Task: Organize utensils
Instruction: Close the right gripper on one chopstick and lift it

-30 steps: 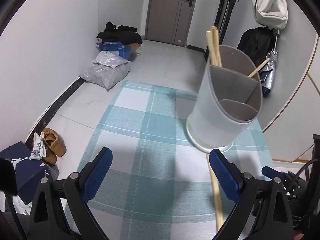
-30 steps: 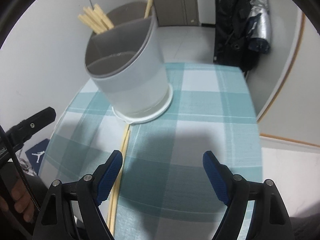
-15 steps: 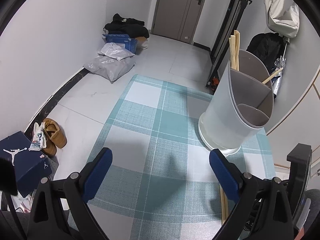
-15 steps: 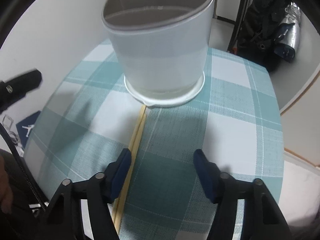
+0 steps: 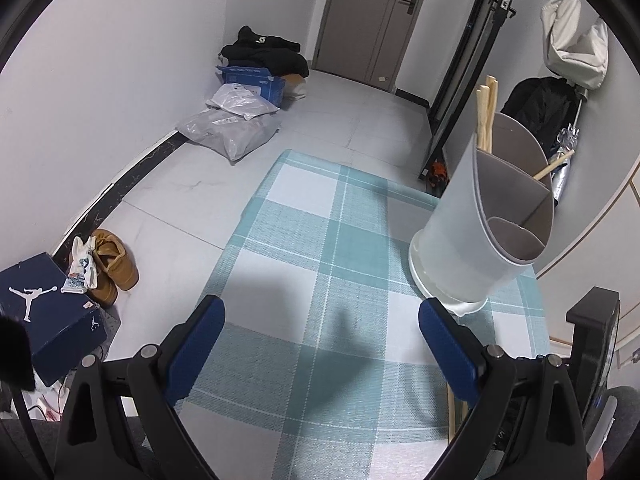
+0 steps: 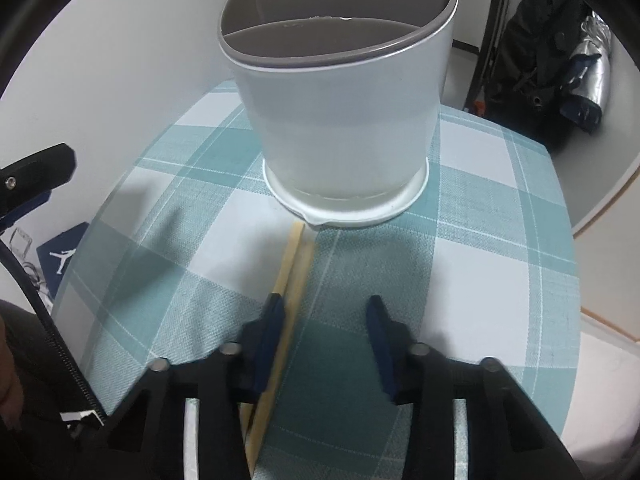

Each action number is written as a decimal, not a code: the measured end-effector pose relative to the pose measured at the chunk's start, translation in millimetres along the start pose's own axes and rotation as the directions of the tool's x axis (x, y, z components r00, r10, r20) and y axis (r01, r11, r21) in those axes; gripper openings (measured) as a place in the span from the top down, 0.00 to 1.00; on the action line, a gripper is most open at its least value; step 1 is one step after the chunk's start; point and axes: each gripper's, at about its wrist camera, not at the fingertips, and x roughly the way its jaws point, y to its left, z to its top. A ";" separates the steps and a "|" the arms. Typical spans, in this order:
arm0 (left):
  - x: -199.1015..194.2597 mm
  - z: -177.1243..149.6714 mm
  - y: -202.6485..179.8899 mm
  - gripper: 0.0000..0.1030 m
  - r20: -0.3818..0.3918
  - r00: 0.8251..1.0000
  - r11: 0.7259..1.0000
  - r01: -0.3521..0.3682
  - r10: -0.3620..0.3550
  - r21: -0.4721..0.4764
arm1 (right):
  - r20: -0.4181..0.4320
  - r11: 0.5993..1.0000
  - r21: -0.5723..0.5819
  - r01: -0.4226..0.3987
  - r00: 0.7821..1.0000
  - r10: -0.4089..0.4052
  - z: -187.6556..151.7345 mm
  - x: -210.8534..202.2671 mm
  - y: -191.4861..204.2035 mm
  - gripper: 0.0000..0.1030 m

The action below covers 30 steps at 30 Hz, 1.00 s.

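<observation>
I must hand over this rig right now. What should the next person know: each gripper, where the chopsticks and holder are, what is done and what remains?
Left gripper: open, empty, above the checked cloth.
Right gripper: jaws have just been closing, not yet pinching; the loose chopsticks lie by its left pad.
Holder: upright on the cloth, three compartments; the chopsticks' far ends nearly touch its base.
Done: several chopsticks stand in a back compartment.
Left: grip the loose pair and drop it in with the others.

Two wooden chopsticks [image 6: 294,264] lie flat, tips touching white holder [image 6: 344,120].
</observation>
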 end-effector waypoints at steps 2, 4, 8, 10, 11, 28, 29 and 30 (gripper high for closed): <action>-0.1 0.4 1.3 0.07 0.000 1.000 1.000 0.000 0.000 -0.007 | -0.004 1.000 -0.015 0.006 1.000 -0.007 1.4 0.6 1.0 0.71; 0.0 0.8 2.2 0.07 -0.001 1.000 1.000 -0.002 0.002 -0.012 | -0.009 1.000 -0.021 0.006 1.000 -0.006 1.6 -0.1 2.0 0.71; 0.8 0.7 2.9 0.07 -0.002 1.000 1.000 -0.006 0.006 -0.013 | -0.022 0.999 -0.037 0.004 1.000 -0.004 7.4 2.1 7.2 0.71; 1.3 0.3 3.4 0.07 -0.006 1.000 1.000 -0.010 0.010 -0.008 | -0.022 0.999 -0.035 0.011 1.000 -0.012 15.4 7.9 3.3 0.71; 1.5 -0.2 3.8 0.07 -0.007 1.000 1.000 -0.011 0.011 -0.006 | -0.021 0.999 -0.042 0.012 1.000 -0.013 19.3 10.2 2.6 0.71; 31.6 -13.1 -34.2 0.07 -0.153 0.984 0.994 0.096 -0.085 0.060 | 0.059 0.943 0.223 -0.248 0.969 0.241 20.6 1.6 -55.7 0.97; 35.8 -14.7 -39.7 0.07 -0.171 0.981 0.992 0.103 -0.091 0.067 | 0.083 0.927 0.252 -0.279 0.960 0.267 18.5 -2.7 -63.4 0.97; 38.9 -15.5 -43.3 0.07 -0.184 0.979 0.992 0.105 -0.091 0.073 | 0.105 0.910 0.277 -0.310 0.951 0.292 16.7 -6.3 -71.0 0.97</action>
